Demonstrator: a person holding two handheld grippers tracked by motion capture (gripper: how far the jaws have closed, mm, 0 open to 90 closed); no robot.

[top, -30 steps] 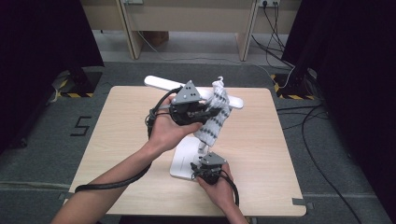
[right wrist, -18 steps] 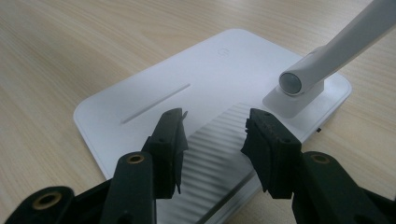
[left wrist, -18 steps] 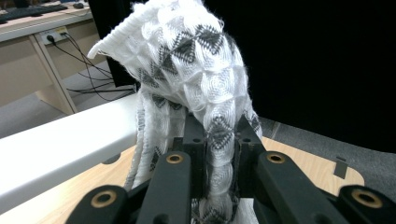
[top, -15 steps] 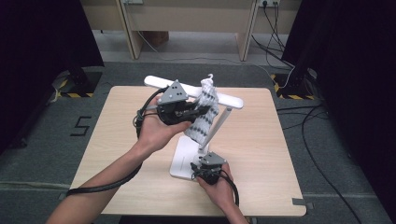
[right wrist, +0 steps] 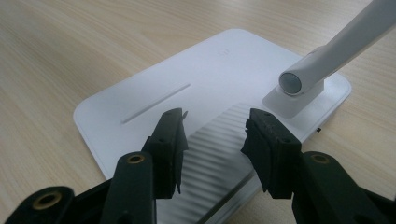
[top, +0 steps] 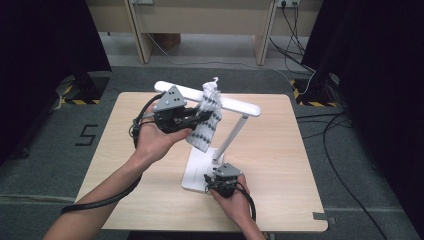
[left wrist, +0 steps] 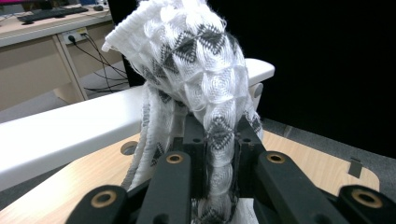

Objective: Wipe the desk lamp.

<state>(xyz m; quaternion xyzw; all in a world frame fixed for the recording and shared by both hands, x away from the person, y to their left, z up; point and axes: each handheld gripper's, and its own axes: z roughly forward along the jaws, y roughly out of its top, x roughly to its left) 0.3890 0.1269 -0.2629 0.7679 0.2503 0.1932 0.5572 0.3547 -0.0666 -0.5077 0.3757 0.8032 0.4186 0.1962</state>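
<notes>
We are judging the step in hand as wiping the lamp: the left tool (top: 202, 116) is clamping tight on one patterned cloth (top: 207, 119), which is draping over the white lamp bar (top: 235, 105) at about 12 o'clock on the tabletop (top: 115, 150). The right tool (right wrist: 215, 135), jaws standing apart and gripping nothing, is resting over the lamp base (right wrist: 140, 100) at about 6 o'clock, seemingly steadying it. We are counting one lamp, one cloth and two tools; the next move calls for drawing the cloth along the bar while the base stays put.
</notes>
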